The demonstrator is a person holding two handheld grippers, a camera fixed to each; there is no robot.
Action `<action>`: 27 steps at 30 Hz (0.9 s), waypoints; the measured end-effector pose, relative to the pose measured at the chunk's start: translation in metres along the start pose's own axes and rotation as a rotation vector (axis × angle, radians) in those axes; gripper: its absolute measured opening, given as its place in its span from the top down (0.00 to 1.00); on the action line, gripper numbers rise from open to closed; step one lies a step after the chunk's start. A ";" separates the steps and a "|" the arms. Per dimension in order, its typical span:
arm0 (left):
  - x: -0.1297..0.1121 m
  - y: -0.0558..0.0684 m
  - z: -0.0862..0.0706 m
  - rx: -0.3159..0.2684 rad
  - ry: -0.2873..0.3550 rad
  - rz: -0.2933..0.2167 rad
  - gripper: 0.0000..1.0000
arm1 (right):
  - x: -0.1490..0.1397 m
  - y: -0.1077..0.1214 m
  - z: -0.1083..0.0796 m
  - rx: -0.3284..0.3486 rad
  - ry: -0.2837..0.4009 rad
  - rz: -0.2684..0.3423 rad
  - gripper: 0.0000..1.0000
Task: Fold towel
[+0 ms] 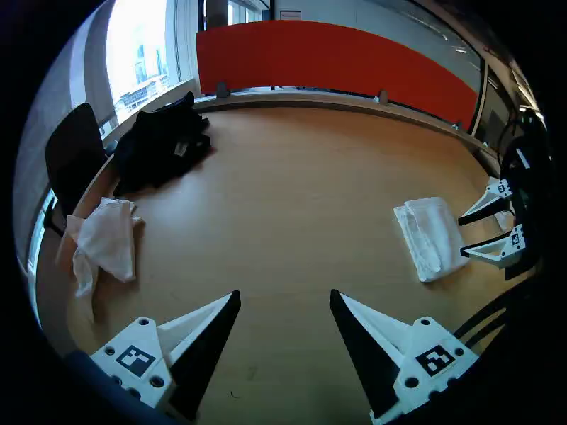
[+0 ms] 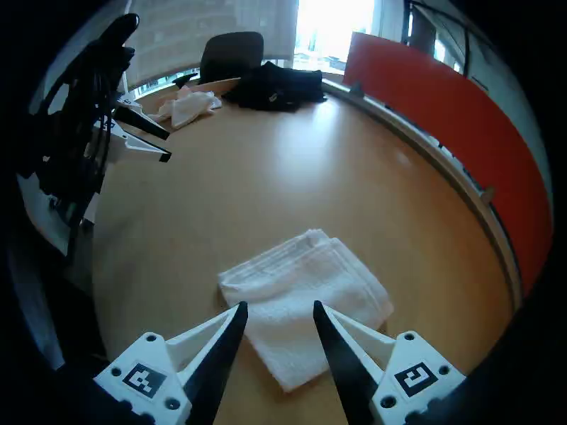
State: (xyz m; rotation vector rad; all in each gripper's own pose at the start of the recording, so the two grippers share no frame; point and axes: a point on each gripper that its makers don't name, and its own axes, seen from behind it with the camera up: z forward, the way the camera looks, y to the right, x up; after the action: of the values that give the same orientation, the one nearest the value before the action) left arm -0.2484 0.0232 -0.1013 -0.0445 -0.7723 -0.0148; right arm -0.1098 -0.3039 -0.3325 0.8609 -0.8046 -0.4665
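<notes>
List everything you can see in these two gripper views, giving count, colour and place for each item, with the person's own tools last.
table: 1, light wood, under everything
folded towel: 1, white, flat on the table
crumpled cloth: 1, white, at the table's edge
black bag: 1, black, on the table beyond the cloth
chair: 1, black, beside the crumpled cloth
partition: 1, orange-red, along the table's far side
left gripper: 1, white with black fingers, open over bare table
right gripper: 1, white with black fingers, open, tips at the folded towel
</notes>
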 end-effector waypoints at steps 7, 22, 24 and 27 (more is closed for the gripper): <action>-0.001 0.000 -0.001 0.001 0.000 0.002 0.07 | -0.011 0.003 -0.002 -0.009 -0.016 0.012 0.29; 0.000 0.000 -0.001 0.003 0.000 0.007 0.07 | -0.063 0.011 -0.012 -0.039 -0.085 0.064 0.29; 0.000 0.000 -0.001 0.003 0.000 0.007 0.06 | -0.070 0.013 -0.015 -0.045 -0.093 0.070 0.29; -0.001 0.001 -0.001 0.002 0.000 0.008 0.07 | -0.078 0.016 -0.018 -0.051 -0.101 0.080 0.29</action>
State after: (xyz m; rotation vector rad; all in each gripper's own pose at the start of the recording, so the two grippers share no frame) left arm -0.2479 0.0238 -0.1026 -0.0453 -0.7725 -0.0061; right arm -0.1430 -0.2350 -0.3603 0.7603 -0.9126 -0.4608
